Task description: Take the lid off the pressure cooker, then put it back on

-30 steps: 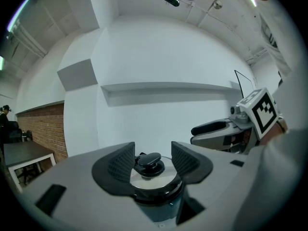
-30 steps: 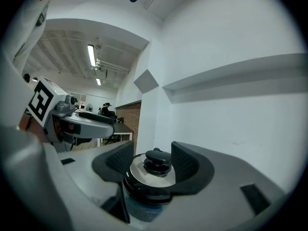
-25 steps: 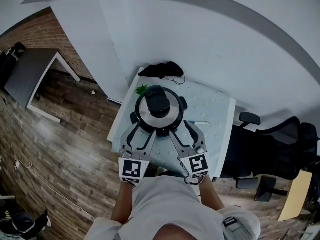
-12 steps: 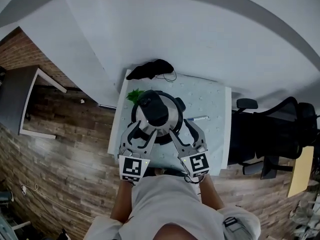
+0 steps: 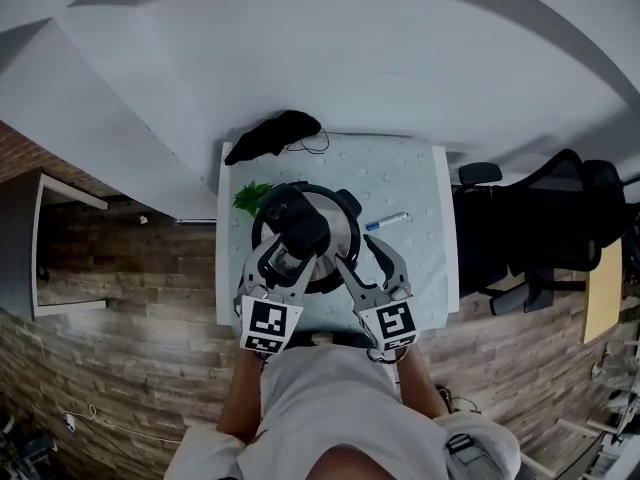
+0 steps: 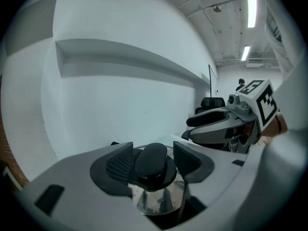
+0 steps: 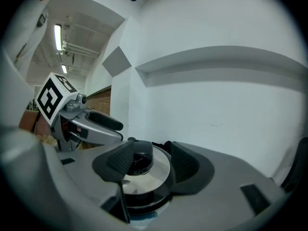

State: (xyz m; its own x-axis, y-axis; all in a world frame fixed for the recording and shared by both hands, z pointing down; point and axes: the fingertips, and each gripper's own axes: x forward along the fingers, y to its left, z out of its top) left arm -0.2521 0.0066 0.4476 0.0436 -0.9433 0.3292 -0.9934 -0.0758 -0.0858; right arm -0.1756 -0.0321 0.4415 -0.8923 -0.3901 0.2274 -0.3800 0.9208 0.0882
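The pressure cooker (image 5: 345, 208) stands on the pale table (image 5: 420, 183). Its steel lid (image 5: 326, 230) carries a black knob (image 5: 293, 223). My left gripper (image 5: 290, 253) reaches over the lid. In the left gripper view the knob (image 6: 151, 161) sits between its pads, which press against both sides, with the steel lid (image 6: 156, 202) below. My right gripper (image 5: 362, 256) hovers open at the cooker's near right edge. In its own view the lid (image 7: 155, 171) and knob (image 7: 141, 159) lie a little beyond its parted pads. I cannot tell whether the lid is off the pot.
A pen (image 5: 386, 222) lies to the right of the cooker, a small green plant (image 5: 248, 196) to its left and a black cloth (image 5: 272, 134) at the table's far edge. A black office chair (image 5: 545, 218) stands right of the table. A white wall lies beyond.
My left gripper has moved in from the cooker's near left edge onto the lid's knob and narrowed round it. The right gripper has come slightly closer. The head view has shifted.
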